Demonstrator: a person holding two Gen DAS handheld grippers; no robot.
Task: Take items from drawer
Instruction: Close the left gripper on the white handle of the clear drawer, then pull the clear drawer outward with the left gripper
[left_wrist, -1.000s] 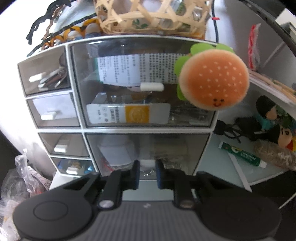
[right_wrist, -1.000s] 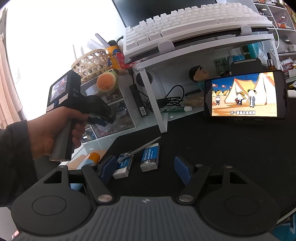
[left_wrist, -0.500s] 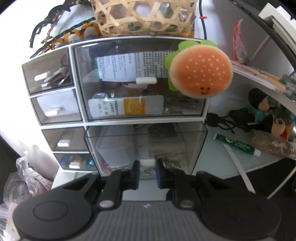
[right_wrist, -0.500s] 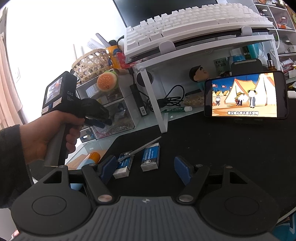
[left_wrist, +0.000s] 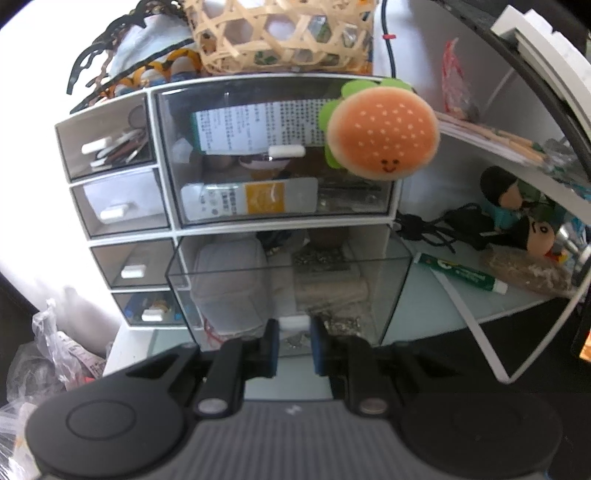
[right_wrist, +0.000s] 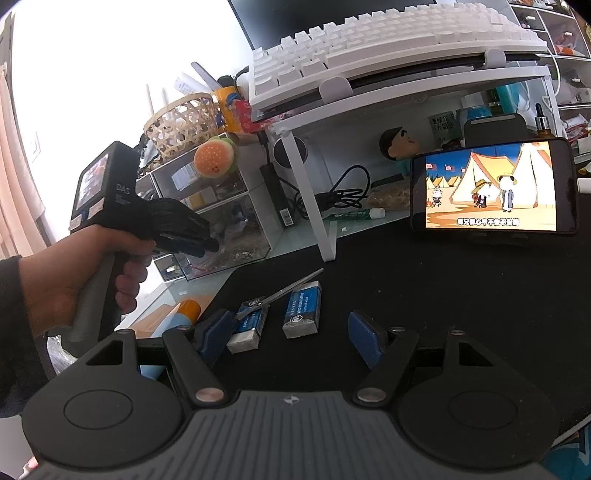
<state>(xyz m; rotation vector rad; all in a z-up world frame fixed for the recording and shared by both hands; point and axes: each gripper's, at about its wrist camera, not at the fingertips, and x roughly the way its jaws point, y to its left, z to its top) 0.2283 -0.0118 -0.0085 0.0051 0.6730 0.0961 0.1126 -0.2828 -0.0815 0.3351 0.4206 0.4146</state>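
A white organiser (left_wrist: 162, 155) with clear drawers stands on the desk. Its lower large drawer (left_wrist: 395, 291) is pulled well out toward me, with a grey pouch (left_wrist: 229, 284) and small metal bits inside. My left gripper (left_wrist: 294, 326) is shut on the drawer's white handle (left_wrist: 293, 322). In the right wrist view a hand holds the left gripper (right_wrist: 207, 243) at that drawer (right_wrist: 240, 236). My right gripper (right_wrist: 288, 332) hovers open over the black mat, nothing between its fingers, with two blue erasers (right_wrist: 301, 308) and a metal blade (right_wrist: 284, 293) lying just beyond.
A burger plush (left_wrist: 382, 136) hangs on the upper drawer; a woven basket (left_wrist: 280, 33) sits on the organiser. A keyboard (right_wrist: 388, 48) rests on a white riser; a phone (right_wrist: 491, 190) plays a cartoon. A green tube (left_wrist: 461, 273), cables and dolls lie under the riser.
The lower large drawer has slid out toward me, pulled by my left gripper on its handle. The right gripper has stayed still and open.
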